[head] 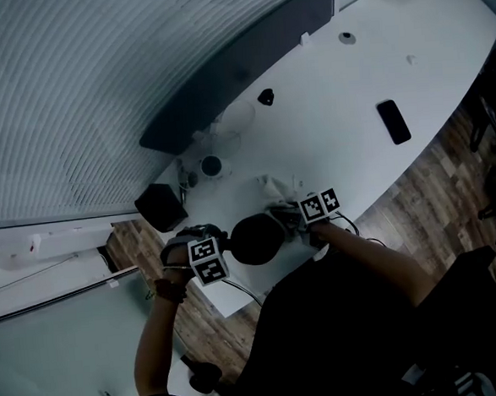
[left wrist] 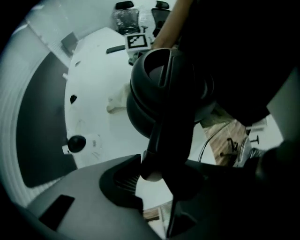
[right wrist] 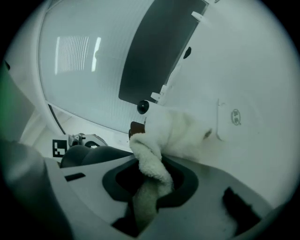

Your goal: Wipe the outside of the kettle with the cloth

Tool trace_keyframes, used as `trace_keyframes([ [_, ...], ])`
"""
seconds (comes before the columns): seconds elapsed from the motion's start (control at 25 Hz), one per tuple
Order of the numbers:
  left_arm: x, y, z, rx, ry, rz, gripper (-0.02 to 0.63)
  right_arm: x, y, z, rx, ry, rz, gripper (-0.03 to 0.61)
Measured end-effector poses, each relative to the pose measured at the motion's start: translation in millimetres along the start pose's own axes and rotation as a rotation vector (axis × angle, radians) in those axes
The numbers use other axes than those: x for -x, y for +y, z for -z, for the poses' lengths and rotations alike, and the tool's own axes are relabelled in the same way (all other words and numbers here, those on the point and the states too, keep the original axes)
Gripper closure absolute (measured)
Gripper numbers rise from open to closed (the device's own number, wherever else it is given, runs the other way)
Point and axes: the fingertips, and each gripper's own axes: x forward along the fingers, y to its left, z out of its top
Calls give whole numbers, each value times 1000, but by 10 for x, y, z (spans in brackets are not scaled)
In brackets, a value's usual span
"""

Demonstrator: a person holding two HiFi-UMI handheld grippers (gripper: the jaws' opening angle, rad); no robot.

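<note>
The black kettle (head: pixel 255 239) is near the table's front edge, between both grippers. In the left gripper view the kettle (left wrist: pixel 164 89) fills the middle, and my left gripper (left wrist: pixel 159 180) is shut on its dark handle (left wrist: pixel 171 140). My left gripper (head: pixel 220 247) is at the kettle's left in the head view. My right gripper (head: pixel 300 216) is at the kettle's right, shut on the white cloth (head: pixel 277 195). In the right gripper view the cloth (right wrist: pixel 168 133) bunches out from between the jaws of my right gripper (right wrist: pixel 150 187), and the kettle (right wrist: pixel 89 154) shows at the left.
On the white table (head: pixel 334 102) lie a black phone (head: pixel 393 121), a small black knob (head: pixel 265 97) and a round black-topped item (head: pixel 211 164). A black box (head: pixel 160 206) sits at the table's left end. A dark panel (head: pixel 238 62) runs along the back. Wood floor (head: pixel 433 180) borders the front edge.
</note>
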Motion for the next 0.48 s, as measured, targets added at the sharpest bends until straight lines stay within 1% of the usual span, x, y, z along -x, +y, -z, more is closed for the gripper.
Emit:
trace_keyframes([
  [0.08,0,-131,27,148,23,-3,485,46,224,-58,25,-20,-38,505],
  [0.16,0,-273,43,272,34,4,486,106,530,-144,66,-33,-89,505],
  [0.28,-10,-467,44,439,26,39,486,232,1034,-214,132,-40,-179,505],
  [0.36,-12,-578,28,528,28,55,486,297,1314,-217,181,-45,-229,505],
  [0.4,-11,-631,12,561,27,64,486,312,1364,-216,198,-54,-227,505],
  [0.48,-3,-740,-43,615,7,89,486,311,1240,-201,190,-81,-166,505],
])
